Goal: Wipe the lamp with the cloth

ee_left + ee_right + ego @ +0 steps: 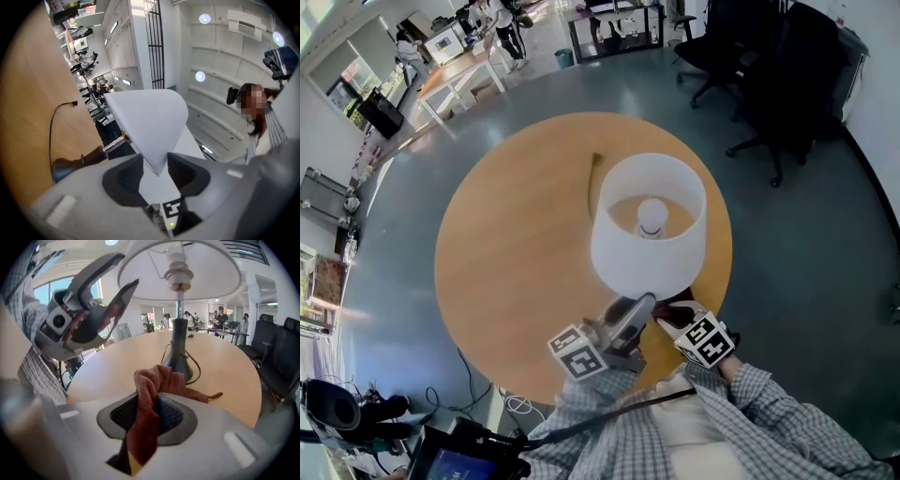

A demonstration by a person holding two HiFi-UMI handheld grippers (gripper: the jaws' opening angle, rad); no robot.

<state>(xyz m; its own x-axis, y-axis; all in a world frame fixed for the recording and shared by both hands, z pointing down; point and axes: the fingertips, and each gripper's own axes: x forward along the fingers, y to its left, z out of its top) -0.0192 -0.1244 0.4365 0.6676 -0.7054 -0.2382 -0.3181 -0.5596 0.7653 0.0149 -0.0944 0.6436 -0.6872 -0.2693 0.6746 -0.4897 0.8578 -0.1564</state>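
Left gripper [158, 172] has its 2 jaws partly closed on the lower rim of the white lampshade [623, 253]. Right gripper [149, 409] clamps the reddish cloth [157, 380] tight, bunched near the lamp's dark base [180, 357], below the shade. The lamp stands on the round wooden table [506, 253].

Left hand-held gripper [156, 160] tilts up, clamped on lampshade [147, 119] — right hand-held gripper [150, 401] angles down, pinching cloth [157, 378].
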